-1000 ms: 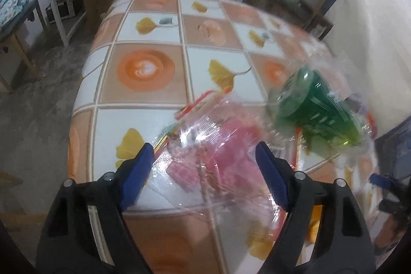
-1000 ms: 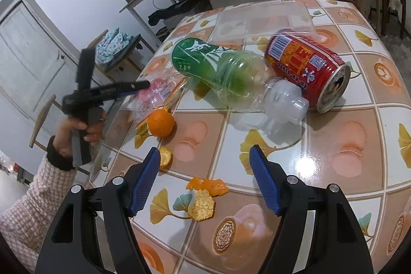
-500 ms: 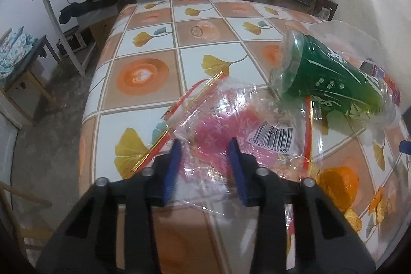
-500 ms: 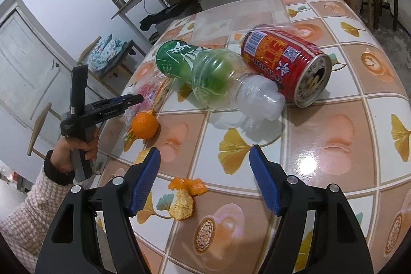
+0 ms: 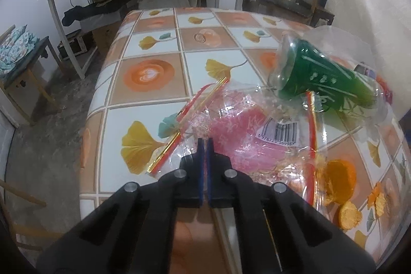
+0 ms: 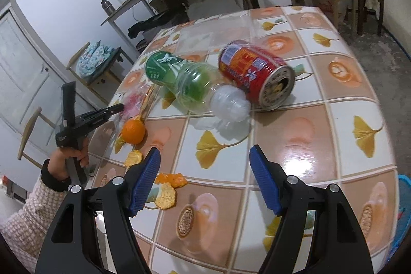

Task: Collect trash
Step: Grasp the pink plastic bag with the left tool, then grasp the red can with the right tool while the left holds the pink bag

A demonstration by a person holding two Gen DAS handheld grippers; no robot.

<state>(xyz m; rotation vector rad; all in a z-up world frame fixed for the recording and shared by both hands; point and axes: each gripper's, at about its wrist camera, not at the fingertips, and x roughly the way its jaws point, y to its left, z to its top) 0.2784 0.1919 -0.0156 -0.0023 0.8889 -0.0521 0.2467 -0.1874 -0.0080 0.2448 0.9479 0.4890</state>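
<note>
Trash collecting looks barely begun: left gripper [image 5: 204,145] pinches the plastic wrapper [image 5: 246,135], right gripper [image 6: 204,176] spread wide, while bottle [image 6: 185,81], can [image 6: 254,73] and orange peels [image 6: 167,186] lie on the table [image 6: 334,120].

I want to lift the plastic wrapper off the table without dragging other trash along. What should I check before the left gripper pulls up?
1. Left gripper shut on wrapper: ok, fingers together at its edge.
2. Grip firm on the film: cannot tell.
3. Green bottle off the wrapper: not ok, it overlaps the far corner.
4. Orange clear of the wrapper: not ok, it shows through the film.
5. Right gripper out of the way: ok, open, nearer than the can.
</note>
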